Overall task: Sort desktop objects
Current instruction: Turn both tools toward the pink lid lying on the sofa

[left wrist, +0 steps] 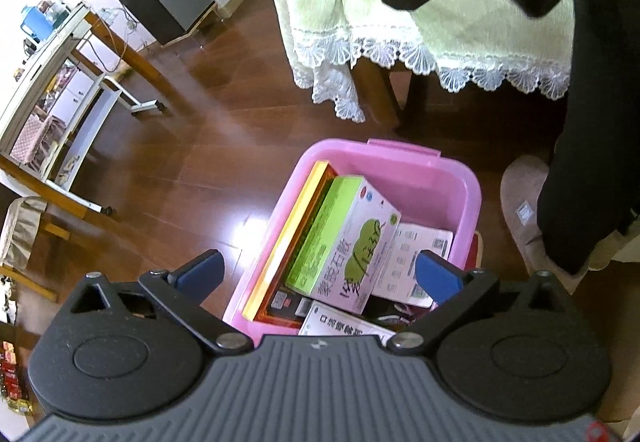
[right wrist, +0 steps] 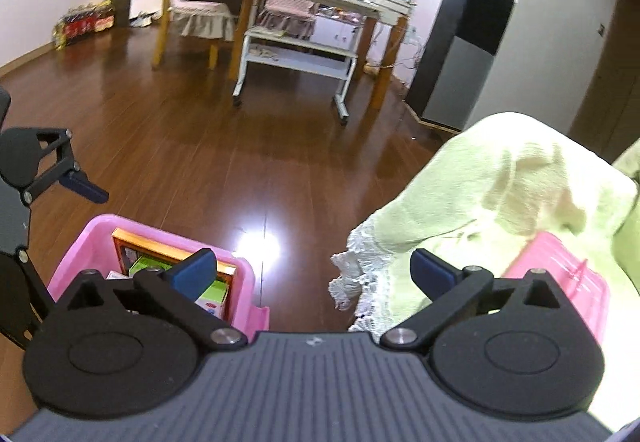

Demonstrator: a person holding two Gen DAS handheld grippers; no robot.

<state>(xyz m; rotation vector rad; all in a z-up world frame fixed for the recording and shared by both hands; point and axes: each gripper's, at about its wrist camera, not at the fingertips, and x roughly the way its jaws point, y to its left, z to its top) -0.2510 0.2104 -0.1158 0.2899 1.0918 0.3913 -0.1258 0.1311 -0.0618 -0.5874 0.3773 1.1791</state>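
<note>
Dark wood floor point(left wrist: 224, 146) ran under everything; far left in the left wrist view sat a cluttered side desk point(left wrist: 60, 54), then the pink bin point(left wrist: 400, 158) on the floor, then the counter w/ its green lace-edged cloth point(left wrist: 460, 42) at upper right, and a person's dark trouser leg point(left wrist: 592, 122) w/ a slipper point(left wrist: 524, 210) far right.

Left claw point(left wrist: 320, 270) hung released over the bin, jaws spread wide, nothing between them; bin already held the green box point(left wrist: 340, 242), a yellow-edged flat box point(left wrist: 292, 234) standing at its left wall, plus white cartons, all stacked loosely and tilted. Right claw point(right wrist: 312, 266) was likewise released and empty, aimed roughly between bin and counter edge.

Risks, as I judged them: green box lay slanted on the others, so anything dropped on top could slide or tip out; bin looked fairly full, so another item might not seat; lace hem hung close to the right claw's path and could snag, dragging cloth and the pink lid-like piece point(right wrist: 560, 274) on it; the two claws were near enough to knock each other.

Views differed: left wrist showed the bin's contents from above and the person's leg; right wrist showed only the bin's near corner point(right wrist: 160, 238), but it alone gave the pink piece clearly, lying on the counter cloth point(right wrist: 500, 182), and the left claw point(right wrist: 80, 186) from the side, also a chair point(right wrist: 188, 10) further back.
</note>
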